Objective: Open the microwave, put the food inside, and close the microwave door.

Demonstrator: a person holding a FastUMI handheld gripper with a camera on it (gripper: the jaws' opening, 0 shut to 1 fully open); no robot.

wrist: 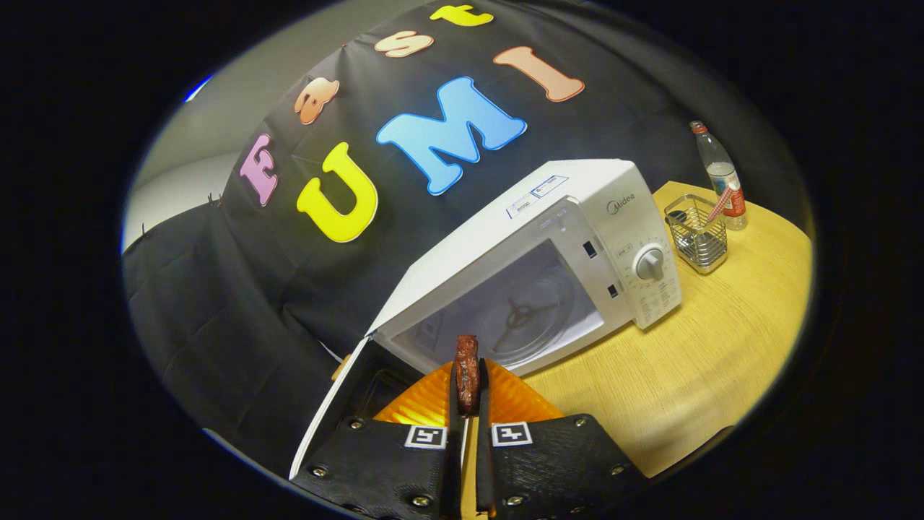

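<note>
A white microwave [577, 238] stands on the wooden table [693, 375] ahead of me, its door [339, 401] swung open to the left so the cavity with the glass turntable [523, 318] shows. My gripper [467, 386] is shut on a dark brown piece of food [467, 365], which stands upright between the fingertips just in front of the cavity opening. Below the food lies an orange ribbed plate [433, 401], partly hidden by the fingers.
Right of the microwave stand a wire basket [696, 235] holding a utensil and a clear bottle [722, 177] with a red label. Bare table spreads out in front of the control panel and its round knob [650, 263].
</note>
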